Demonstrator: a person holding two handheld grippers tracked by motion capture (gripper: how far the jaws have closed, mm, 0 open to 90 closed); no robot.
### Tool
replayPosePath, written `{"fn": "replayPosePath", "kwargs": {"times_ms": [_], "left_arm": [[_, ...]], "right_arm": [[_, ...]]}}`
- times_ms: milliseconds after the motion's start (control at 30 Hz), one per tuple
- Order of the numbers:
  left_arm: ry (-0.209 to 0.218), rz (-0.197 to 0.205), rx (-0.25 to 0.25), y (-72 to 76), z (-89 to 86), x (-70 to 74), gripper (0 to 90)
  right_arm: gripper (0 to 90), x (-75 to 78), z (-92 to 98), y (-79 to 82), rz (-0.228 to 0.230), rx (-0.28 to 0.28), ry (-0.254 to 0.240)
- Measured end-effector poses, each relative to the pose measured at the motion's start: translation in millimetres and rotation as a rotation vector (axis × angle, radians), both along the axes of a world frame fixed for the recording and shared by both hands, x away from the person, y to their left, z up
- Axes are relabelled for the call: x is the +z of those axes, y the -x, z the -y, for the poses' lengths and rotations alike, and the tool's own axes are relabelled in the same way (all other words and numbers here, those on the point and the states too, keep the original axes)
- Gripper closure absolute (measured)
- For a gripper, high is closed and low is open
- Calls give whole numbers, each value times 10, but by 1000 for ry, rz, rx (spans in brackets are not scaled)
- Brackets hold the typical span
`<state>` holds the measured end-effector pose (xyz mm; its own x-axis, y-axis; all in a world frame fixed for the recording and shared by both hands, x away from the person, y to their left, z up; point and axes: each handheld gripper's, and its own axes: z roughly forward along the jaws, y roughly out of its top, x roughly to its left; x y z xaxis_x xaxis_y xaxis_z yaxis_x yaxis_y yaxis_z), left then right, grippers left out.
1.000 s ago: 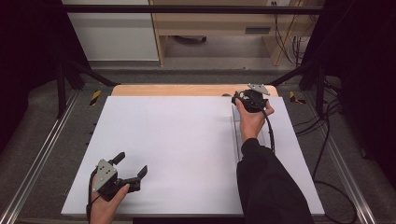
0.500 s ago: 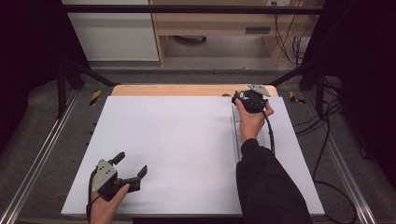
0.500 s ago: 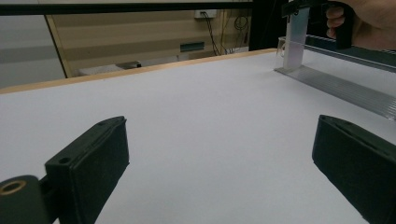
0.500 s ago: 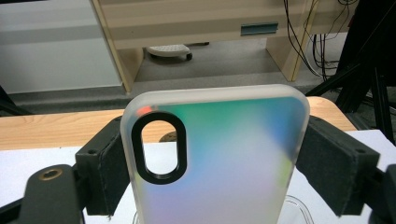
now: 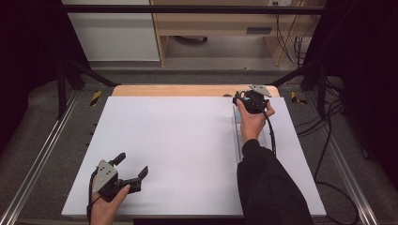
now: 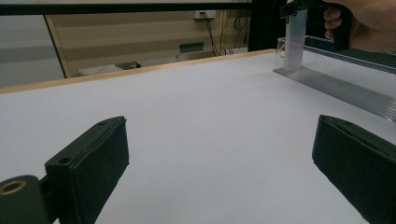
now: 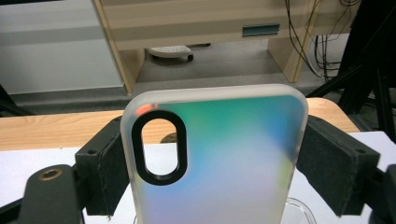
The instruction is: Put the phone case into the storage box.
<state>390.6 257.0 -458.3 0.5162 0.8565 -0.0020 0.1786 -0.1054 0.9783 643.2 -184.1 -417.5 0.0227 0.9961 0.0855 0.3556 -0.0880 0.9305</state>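
Nothing has moved: the right tool (image 7: pixel 212 172) stays clamped on the phone case (image 7: pixel 219 163), the left tool (image 5: pixel 123 174) waits wide apart on the worktop (image 5: pixel 173 140)

Evenly lit from overhead, white table top (image 5: pixel 178 140) bright w/ only faint shadows; surroundings dark, black at edges. Soft overall, low res. Close jaws blurred in gripper views; iridescent glare on phone case (image 7: pixel 224 158)
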Motion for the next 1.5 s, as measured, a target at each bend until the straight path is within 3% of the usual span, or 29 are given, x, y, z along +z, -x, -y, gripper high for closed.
{"fn": "replayPosePath", "kwargs": {"times_ms": [767,1233,1500], "left_arm": [[-2,0,-3,1,1,2,35],[-2,-1,-4,1,5,2,35],[-2,0,-4,2,5,3,35]], "right_arm": [[177,-33,-27,-22,7,16,22],[178,-52,-44,-25,13,18,80],[174,-49,-40,-29,7,24,73]]}}
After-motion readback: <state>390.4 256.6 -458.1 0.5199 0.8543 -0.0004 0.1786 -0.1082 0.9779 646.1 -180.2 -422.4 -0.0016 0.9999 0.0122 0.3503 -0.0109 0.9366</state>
